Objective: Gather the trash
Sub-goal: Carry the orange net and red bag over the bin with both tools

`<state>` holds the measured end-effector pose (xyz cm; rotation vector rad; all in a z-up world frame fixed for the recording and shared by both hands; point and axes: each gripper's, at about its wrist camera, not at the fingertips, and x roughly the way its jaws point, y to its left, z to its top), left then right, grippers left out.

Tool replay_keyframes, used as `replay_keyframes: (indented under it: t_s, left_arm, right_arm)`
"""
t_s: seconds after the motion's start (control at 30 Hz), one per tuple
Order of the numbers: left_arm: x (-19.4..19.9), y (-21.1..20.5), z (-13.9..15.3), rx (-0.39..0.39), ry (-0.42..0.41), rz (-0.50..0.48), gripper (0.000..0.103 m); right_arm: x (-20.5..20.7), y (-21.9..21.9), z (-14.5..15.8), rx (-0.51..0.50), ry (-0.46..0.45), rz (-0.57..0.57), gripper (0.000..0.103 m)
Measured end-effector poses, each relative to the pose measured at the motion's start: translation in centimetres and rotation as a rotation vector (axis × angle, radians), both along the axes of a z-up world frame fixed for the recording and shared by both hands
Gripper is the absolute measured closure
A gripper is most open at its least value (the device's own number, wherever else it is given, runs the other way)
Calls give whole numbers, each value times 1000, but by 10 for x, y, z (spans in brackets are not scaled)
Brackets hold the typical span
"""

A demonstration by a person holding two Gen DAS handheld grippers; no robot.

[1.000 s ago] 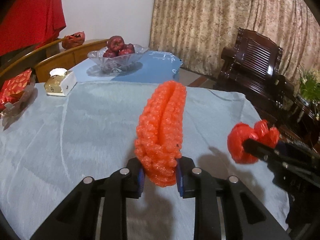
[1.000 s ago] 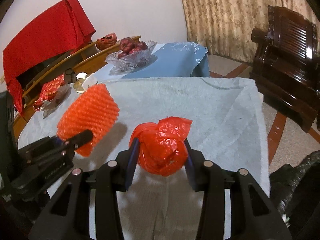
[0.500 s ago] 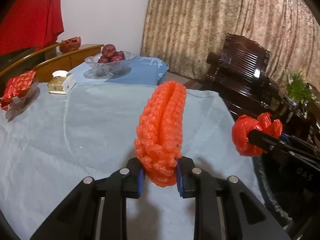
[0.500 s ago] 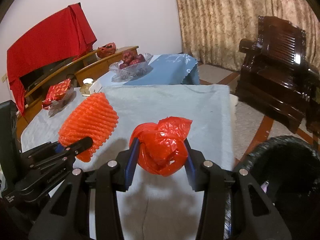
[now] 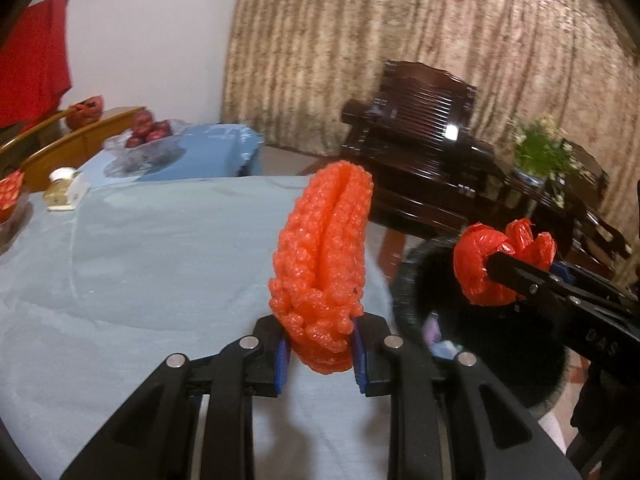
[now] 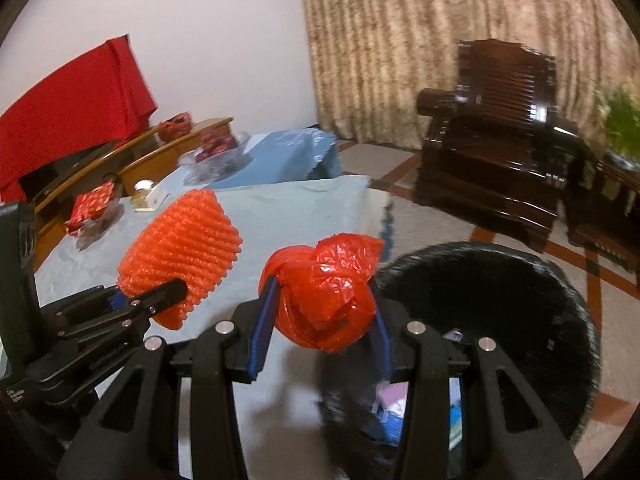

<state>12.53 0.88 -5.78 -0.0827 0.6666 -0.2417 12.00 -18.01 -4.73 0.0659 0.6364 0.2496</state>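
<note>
Orange foam netting point(image 5: 324, 268) pinched in my left tool point(image 5: 320, 354) and the red plastic wad point(image 6: 326, 296) clamped in my right tool point(image 6: 320, 342) could miss the black bin point(image 6: 520, 300) if I let go over its rim.

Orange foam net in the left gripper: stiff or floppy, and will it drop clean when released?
Probably light and springy: the foam net stands upright above the left gripper without drooping. It pinches narrow between the fingers, so likely soft. Its bumpy mesh may snag the pads on release over the black bin.
</note>
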Motion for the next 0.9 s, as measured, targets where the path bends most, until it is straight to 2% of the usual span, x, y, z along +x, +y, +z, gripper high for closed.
replay_keyframes:
  t_s: [0.37, 0.9]
  left_arm:
    - [3, -70, -5, 0, 2, -136, 78]
    - [13, -153, -20, 28, 3, -278, 78]
  right_arm:
    - [-24, -74, -3, -17, -8, -155, 62]
    - [-19, -139, -33, -65, 53, -265, 62]
